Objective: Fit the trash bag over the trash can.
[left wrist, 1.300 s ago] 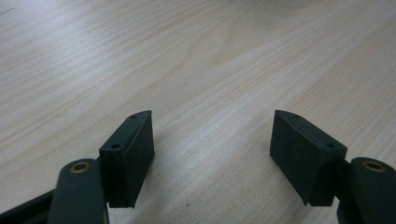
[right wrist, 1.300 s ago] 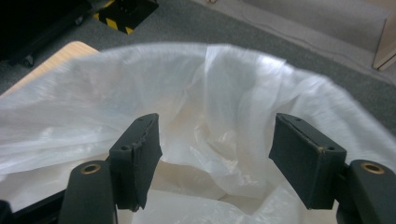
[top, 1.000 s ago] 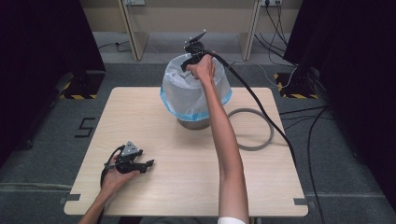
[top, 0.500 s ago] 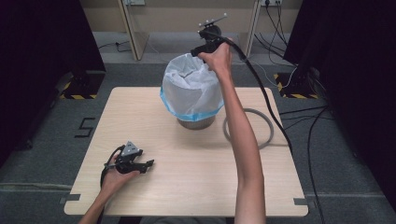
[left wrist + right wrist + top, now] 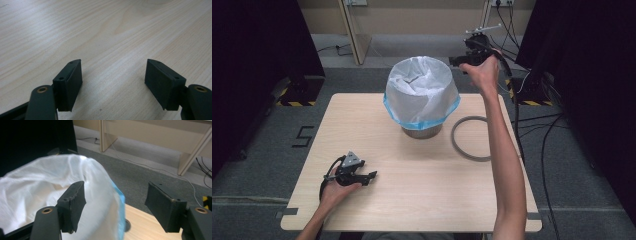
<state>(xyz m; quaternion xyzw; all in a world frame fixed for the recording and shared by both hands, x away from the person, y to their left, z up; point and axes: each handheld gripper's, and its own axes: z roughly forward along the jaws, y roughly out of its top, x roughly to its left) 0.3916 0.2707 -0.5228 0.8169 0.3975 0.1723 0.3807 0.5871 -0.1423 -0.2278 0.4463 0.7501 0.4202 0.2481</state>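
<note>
- Light wooden surface (image 5: 412,200); a round grey bin (image 5: 422,132) stands at its far middle, draped with a white plastic bag with a blue hem (image 5: 422,95) that is pulled over the rim and hangs down around the sides.
- Grey ring (image 5: 469,138) lies flat on the surface just right of the bin, apart from it.
- Right gripper (image 5: 462,60) is held up in the air, right of and beyond the bag's top, off the bag; its jaws have just been opening, stand apart and hold nothing.
- In the right gripper view the bag (image 5: 50,192) shows behind the left jaw, with grey carpet floor (image 5: 140,182) between the jaws.
- Left gripper (image 5: 368,177) rests on the near left of the surface in the hand, jaws wide apart, bare wood (image 5: 112,50) between them.
</note>
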